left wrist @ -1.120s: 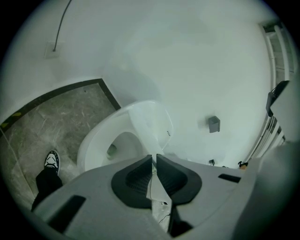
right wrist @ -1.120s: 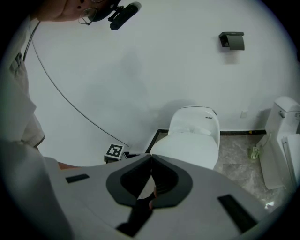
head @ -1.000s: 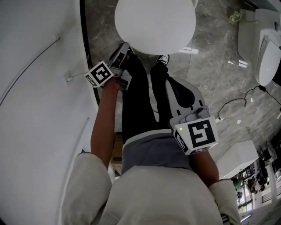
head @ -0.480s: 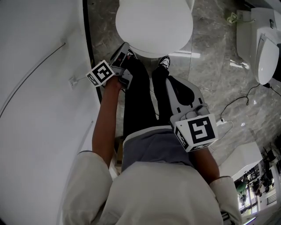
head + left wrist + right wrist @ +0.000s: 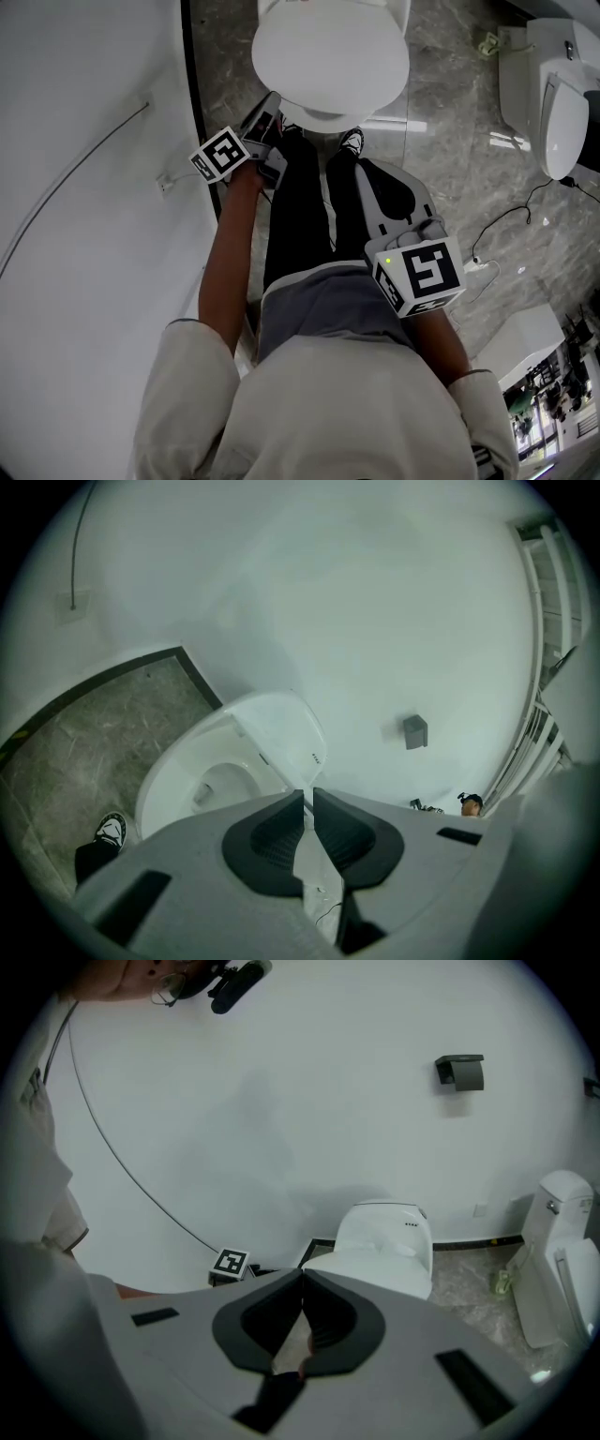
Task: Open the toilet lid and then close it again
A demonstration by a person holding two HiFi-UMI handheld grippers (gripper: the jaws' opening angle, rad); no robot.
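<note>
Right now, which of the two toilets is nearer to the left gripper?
The toilet straight ahead, just beyond the left gripper; the other toilet stands farther off to the right.

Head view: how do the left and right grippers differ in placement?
The left gripper is held far forward, by the toilet and the wall; the right gripper hangs nearer the person, over the right leg. The left gripper's marker cube looks smaller than the right gripper's. Both are shut, holding nothing.
</note>
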